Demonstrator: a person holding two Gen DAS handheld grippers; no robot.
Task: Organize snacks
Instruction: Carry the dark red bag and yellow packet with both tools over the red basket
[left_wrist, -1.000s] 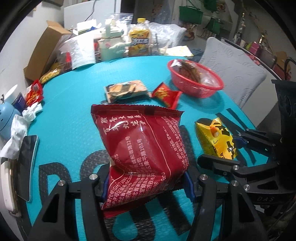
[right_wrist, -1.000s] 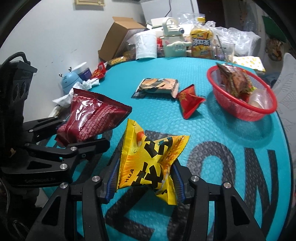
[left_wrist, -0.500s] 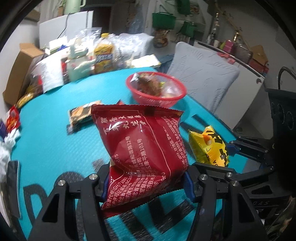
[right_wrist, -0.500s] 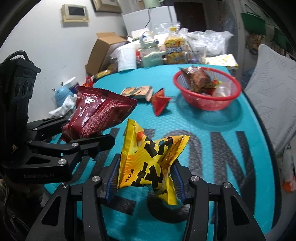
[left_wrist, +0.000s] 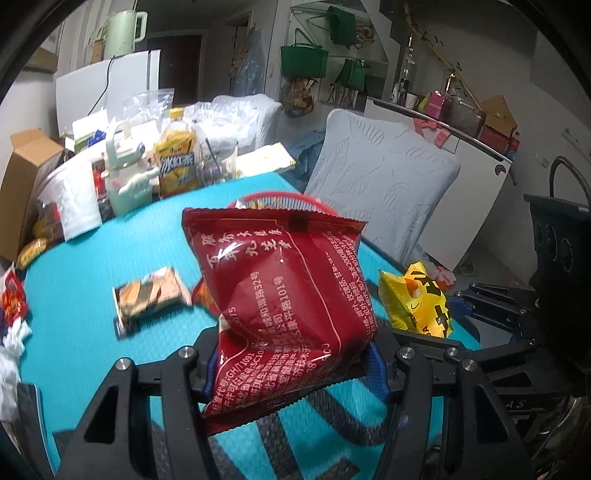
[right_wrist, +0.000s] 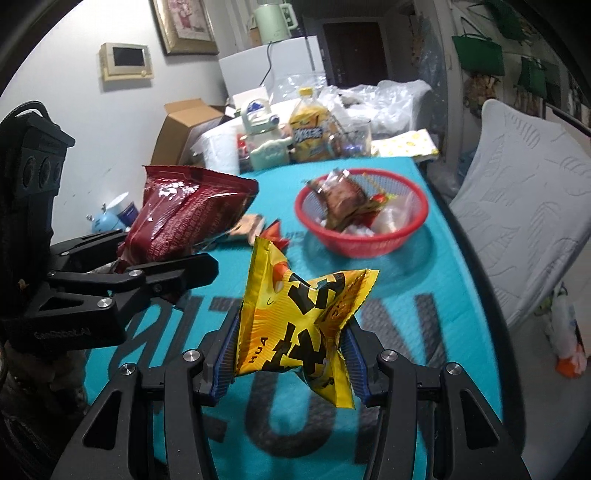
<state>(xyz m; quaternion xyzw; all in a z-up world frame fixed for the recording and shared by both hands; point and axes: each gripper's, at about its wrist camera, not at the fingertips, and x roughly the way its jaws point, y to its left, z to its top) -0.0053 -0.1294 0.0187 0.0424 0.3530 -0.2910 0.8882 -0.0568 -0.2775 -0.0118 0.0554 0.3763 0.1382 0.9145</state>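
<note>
My left gripper (left_wrist: 291, 373) is shut on a dark red snack bag (left_wrist: 284, 302), held up above the teal table mat (left_wrist: 74, 280). The same red bag (right_wrist: 184, 218) shows at the left in the right wrist view. My right gripper (right_wrist: 290, 363) is shut on a yellow and black snack bag (right_wrist: 299, 317), also off the table; that yellow bag (left_wrist: 417, 306) appears at the right in the left wrist view. A red mesh basket (right_wrist: 369, 243) with several wrapped snacks stands ahead on the mat; only its rim (left_wrist: 273, 195) peeks above the red bag.
An orange-brown flat packet (left_wrist: 147, 299) and a small red packet (right_wrist: 275, 232) lie on the mat before the basket. A juice bottle (left_wrist: 175, 155), a glass (right_wrist: 352, 140), a cardboard box (right_wrist: 184, 125) and plastic bags crowd the far edge. A white cushioned chair (right_wrist: 524, 206) stands on the right.
Both grippers have risen and swung toward the red basket, each keeping its bag. The basket has shifted toward the centre of both views and more of the room behind shows.
</note>
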